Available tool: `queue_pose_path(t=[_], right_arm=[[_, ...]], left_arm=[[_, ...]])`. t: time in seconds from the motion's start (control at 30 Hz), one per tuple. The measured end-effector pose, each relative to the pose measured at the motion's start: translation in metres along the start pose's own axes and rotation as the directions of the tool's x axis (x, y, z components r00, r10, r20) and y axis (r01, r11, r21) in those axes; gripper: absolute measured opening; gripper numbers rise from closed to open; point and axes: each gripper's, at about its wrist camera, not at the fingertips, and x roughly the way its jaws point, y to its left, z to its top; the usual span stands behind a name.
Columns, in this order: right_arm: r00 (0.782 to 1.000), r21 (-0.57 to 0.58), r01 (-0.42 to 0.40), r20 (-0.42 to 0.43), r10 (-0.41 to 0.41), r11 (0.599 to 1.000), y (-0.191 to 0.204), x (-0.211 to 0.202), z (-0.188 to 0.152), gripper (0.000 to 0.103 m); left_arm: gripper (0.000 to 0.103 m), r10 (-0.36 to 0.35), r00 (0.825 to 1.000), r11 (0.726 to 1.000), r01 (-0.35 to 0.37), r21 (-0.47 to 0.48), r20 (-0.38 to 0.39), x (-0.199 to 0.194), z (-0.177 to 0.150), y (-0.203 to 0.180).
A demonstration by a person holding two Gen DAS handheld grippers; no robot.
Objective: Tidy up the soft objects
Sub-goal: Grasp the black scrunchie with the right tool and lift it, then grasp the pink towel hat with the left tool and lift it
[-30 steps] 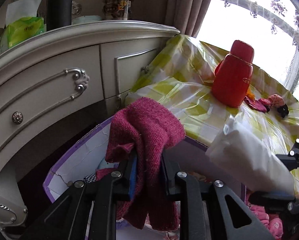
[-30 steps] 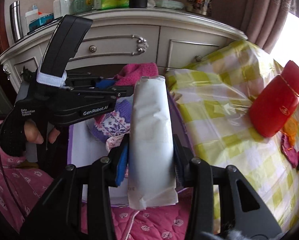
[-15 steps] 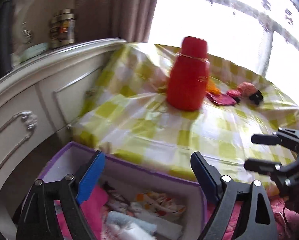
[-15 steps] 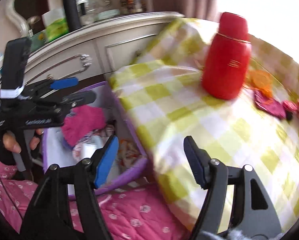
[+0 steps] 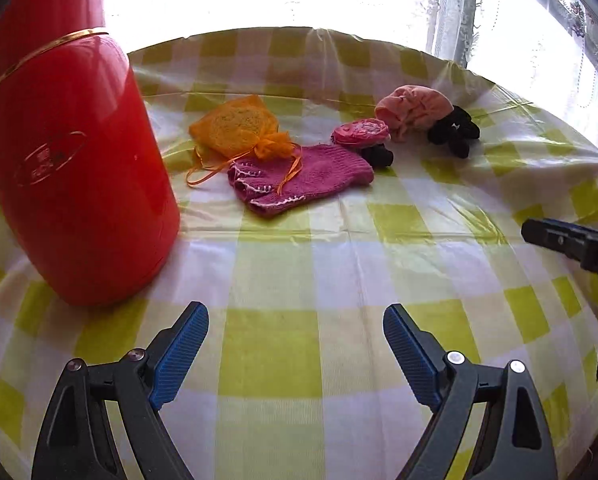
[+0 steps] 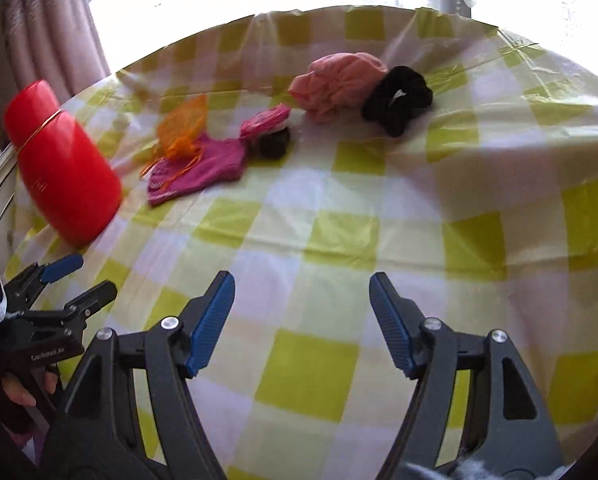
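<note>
Left wrist view: both claws, left claw (image 5: 295,354) and right claw (image 6: 301,320), gape empty over the desk (image 5: 299,248). Far off, the magenta knitted sock (image 5: 299,178) looks light and floppy; pinch its bunched middle.

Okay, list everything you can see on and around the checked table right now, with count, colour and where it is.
Flask: one, red, table's left side.
Mesh pouch: one, orange, ribbon trailing onto the knit piece.
Knit piece: one, magenta, mid-table.
Flower piece: one, pink on black, right of the knit piece.
Soft bundle: one, peach, far side.
Scrunchie: one, black, beside the bundle.
Tablecloth: one, yellow-green and white check.
Curtain: one, dusty pink, far left.
Left gripper: open, empty.
Right gripper: open, empty.
</note>
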Motion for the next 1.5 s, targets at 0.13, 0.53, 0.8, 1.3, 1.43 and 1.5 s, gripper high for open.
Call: queue_pose_path(t=[0.13,0.53,0.8,1.3,1.43,1.5], right_arm=[[0.996,0.013,0.077,0.035,-0.077,0.997,-0.028,0.031,0.049,0.076],[0.929,-0.162,0.368,0.029,-0.368,0.916,-0.041,0.148,0.141,0.082],[0.999,-0.110,0.000,0.032,0.004,0.994,-0.024,0.034,0.058,0.020],[0.995,0.011,-0.078,-0.060,0.079,0.997,-0.032,-0.028,-0.078,0.022],[0.997,-0.026,-0.059,-0.047,0.058,0.998,-0.024,-0.023,-0.076,0.024],[0.997,-0.017,-0.069,-0.046,0.068,0.997,-0.026,-0.024,-0.076,0.024]], left_arm=[[0.090,-0.031,0.997,0.997,0.026,-0.071,-0.073,0.018,0.001,0.012],[0.095,-0.086,0.995,0.991,0.079,-0.109,-0.055,0.017,-0.001,0.017],[0.101,-0.049,0.993,0.998,0.046,-0.035,-0.103,0.022,0.001,0.004],[0.101,-0.309,0.949,0.896,0.267,-0.354,-0.068,0.122,0.137,-0.111],[0.101,-0.251,0.965,0.841,0.181,-0.510,-0.072,0.159,0.165,-0.125],[0.101,-0.219,0.968,0.838,0.122,-0.531,-0.123,0.178,0.168,-0.133]])
